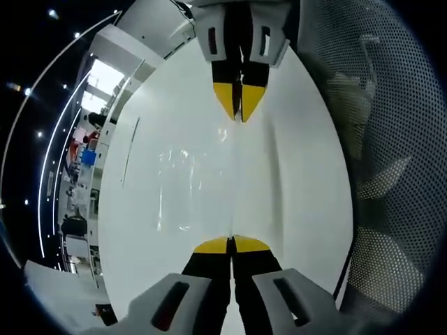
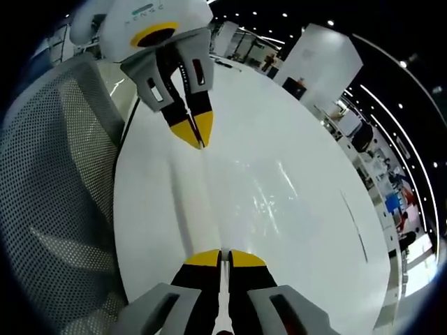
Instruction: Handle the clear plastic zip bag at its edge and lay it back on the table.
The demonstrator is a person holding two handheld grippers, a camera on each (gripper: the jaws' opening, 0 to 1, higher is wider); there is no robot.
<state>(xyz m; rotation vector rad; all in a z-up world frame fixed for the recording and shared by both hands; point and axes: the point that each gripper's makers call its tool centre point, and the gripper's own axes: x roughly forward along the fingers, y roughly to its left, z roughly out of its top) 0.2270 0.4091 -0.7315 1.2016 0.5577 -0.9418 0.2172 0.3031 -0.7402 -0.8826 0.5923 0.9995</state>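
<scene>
The clear plastic zip bag (image 1: pixel 185 185) hangs stretched between the two grippers over the white table (image 1: pixel 300 174); it shows mainly as faint glints and a crease line. My left gripper (image 1: pixel 230 243) is shut on one end of the bag's edge. Facing it from the top of the left gripper view, my right gripper (image 1: pixel 239 106) is shut on the other end. In the right gripper view, the bag (image 2: pixel 269 199) spreads to the right of the taut edge. There my right gripper (image 2: pixel 223 257) pinches a thin strip of it, and my left gripper (image 2: pixel 196 134) holds the far end.
A grey mesh office chair (image 1: pixel 391 174) stands close beside the table, also seen as the chair (image 2: pixel 56 181) in the right gripper view. The table's edge (image 2: pixel 122 230) runs next to it. Shelves, desks and a white pillar (image 2: pixel 321 63) lie beyond the table.
</scene>
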